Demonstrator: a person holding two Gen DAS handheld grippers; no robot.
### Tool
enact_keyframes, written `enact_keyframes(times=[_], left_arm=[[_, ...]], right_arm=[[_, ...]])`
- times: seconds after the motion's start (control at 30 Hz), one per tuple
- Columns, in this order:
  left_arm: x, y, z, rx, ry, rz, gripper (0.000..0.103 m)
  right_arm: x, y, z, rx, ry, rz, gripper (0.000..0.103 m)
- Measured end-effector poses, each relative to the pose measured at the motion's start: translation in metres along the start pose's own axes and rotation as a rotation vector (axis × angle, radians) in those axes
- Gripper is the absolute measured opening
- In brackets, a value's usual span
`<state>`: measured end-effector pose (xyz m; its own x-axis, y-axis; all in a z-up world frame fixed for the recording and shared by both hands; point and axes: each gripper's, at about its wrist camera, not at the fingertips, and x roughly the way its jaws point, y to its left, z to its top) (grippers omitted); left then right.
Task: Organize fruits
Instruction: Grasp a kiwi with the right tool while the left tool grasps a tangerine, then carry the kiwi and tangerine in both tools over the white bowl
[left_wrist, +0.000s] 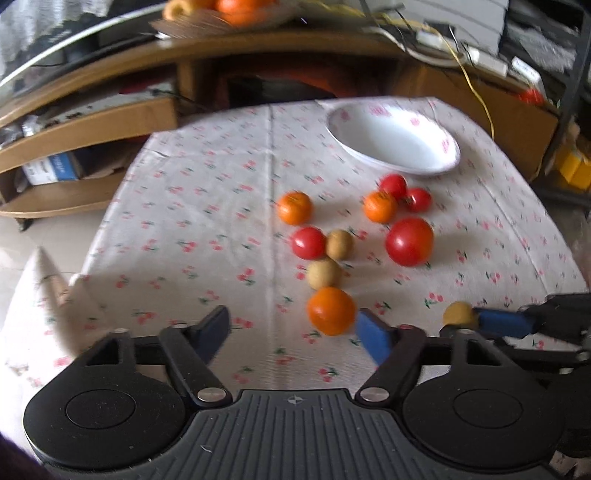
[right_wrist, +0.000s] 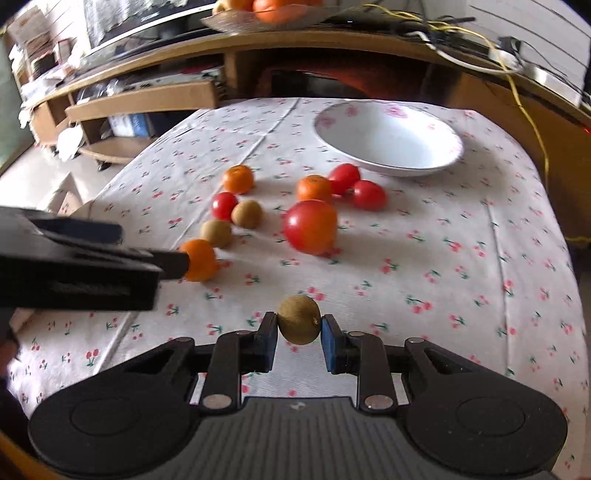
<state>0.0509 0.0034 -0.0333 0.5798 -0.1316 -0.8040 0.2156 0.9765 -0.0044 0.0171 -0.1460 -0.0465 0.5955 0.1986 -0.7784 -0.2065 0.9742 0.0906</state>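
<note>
Right wrist: right tongs (right_wrist: 299, 338) pinch round, fuzzy brown kiwi (right_wrist: 298, 319).

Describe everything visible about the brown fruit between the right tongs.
The brown fruit is small, round to slightly oval, with dull tan-olive, faintly rough skin and a tiny dark spot on one side. It sits between the blue pads of the right tongs, both touching its sides. Whether it rests on the cherry-print tablecloth cannot be told. It is apart from other fruit.

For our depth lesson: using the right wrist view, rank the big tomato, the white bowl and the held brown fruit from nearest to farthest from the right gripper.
1. Brown fruit, between the right gripper fingers.
2. Big tomato, mid-table, ahead.
3. White bowl, far right of the table.
</note>
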Motion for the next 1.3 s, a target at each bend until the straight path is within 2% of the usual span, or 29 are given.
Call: enact_keyframes(times=[0.33,0.53,0.73,0.93,1.3], left_arm=[[0.031,-0.014,0.003,0.002,0.065,-0.001,0.057],[0.031,-0.018,0.006,0.022,0.053,-0.022,0.042],[0.019,-0.024,-0.001,0.048,0.055,-0.029,0.042],[-0.001,-0.031,0.003,0.061,0.002,-0.056,0.042],[-0.013,-0.045,0.046,0.082,-0.083,-0.106,0.042]], right_arm=[[-0.007,-0.008,-0.002,0.026,-0.011,0.006,0.027],[-0.01,-0.018,-0.008,0.051,-0.002,-0.014,0.027],[-0.018,-0.024,-0.004,0.073,-0.027,-0.033,0.027],[-0.028,-0.025,0.003,0.074,-0.056,-0.061,0.027],[-0.036,-0.032,0.053,0.097,-0.128,-0.092,0.027]])
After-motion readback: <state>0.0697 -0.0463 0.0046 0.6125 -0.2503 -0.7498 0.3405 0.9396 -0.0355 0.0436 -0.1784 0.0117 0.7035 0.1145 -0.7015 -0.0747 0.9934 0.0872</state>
